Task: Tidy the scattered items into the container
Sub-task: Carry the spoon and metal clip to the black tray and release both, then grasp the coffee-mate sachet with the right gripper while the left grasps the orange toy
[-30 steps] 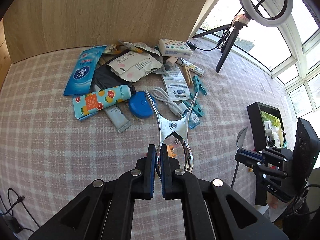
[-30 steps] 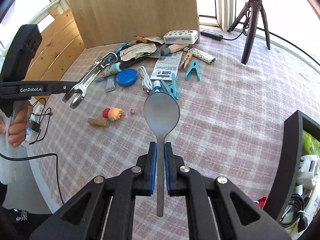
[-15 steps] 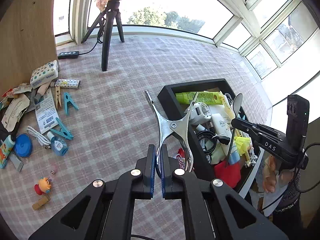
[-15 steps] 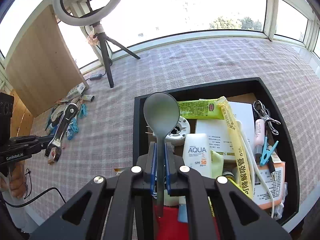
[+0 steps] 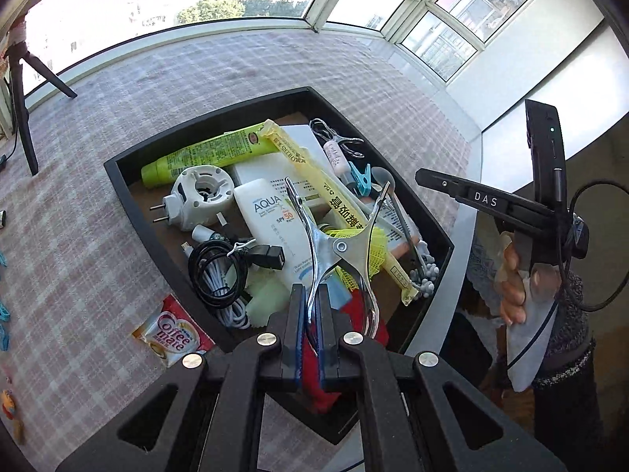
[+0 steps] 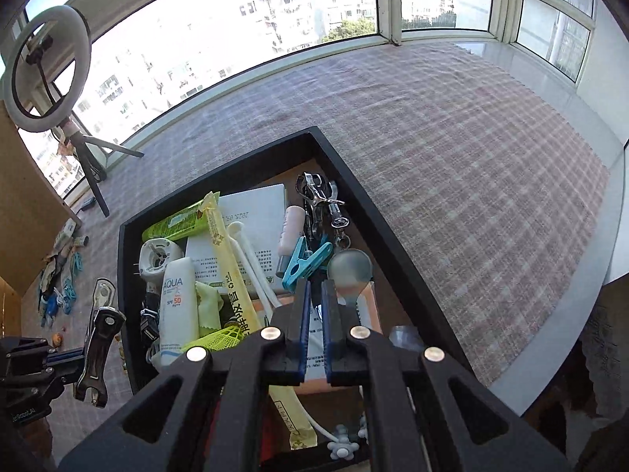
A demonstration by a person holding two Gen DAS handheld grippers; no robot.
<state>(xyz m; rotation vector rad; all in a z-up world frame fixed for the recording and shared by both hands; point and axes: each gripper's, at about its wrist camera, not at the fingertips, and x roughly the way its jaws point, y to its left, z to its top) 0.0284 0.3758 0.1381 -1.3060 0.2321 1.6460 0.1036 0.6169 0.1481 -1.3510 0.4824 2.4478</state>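
Note:
A black tray (image 5: 129, 192) holds several items: a green tube, a white AQUA bottle (image 5: 271, 228), a coiled cable, clips. My left gripper (image 5: 309, 310) is shut on a large metal spring clamp (image 5: 338, 244) and holds it above the tray's near side. The clamp also shows in the right wrist view (image 6: 98, 338). My right gripper (image 6: 315, 303) hangs over the tray (image 6: 346, 165), its jaws slightly apart and empty. The grey spoon (image 6: 349, 267) lies in the tray just right of its fingers, and also shows in the left wrist view (image 5: 393, 204).
A Coffee-mate sachet (image 5: 173, 334) lies on the checked tablecloth by the tray's left wall. More scattered items (image 6: 63, 279) lie far left near a wooden board. A ring light on a tripod (image 6: 47, 74) stands at the back. The table's edge (image 5: 468, 212) runs right of the tray.
Both grippers have swung from the item pile to over the tray. The right gripper has let go of the spoon, which now lies in the tray. The left still holds the clamp.

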